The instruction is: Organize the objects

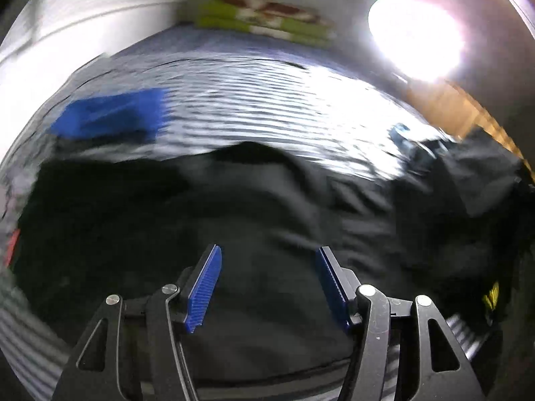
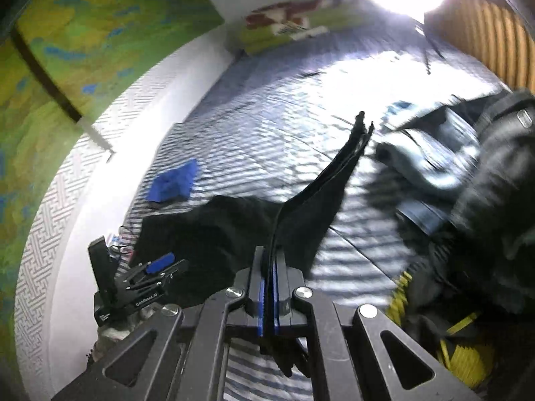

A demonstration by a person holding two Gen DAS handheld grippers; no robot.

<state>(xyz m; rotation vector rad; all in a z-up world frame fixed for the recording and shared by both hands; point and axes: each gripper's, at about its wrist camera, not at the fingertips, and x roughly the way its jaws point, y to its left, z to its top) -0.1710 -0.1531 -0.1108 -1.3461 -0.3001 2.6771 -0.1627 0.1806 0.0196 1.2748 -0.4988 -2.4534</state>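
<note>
Right gripper jaws clamp limp black cloth; left gripper jaws apart over it, apparently.

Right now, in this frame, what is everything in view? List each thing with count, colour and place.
black garment: one, black, spread on the bed, one edge lifted and clamped in the right gripper.
bedsheet: one, blue-and-white striped, under everything.
blue cloth: one, blue, folded, lying on the sheet beyond the garment, near the wall.
pillow: one, green with red-and-white print, at the far end of the bed.
clothes pile: one heap, dark and grey pieces, too blurred to count, right of the garment.
yellow item: one, yellow, lower right; cannot tell what it is.
wall: white patterned, green painted above.
left gripper: one, black with blue pads, open over the garment.
right gripper: one, shut on the garment.
</note>
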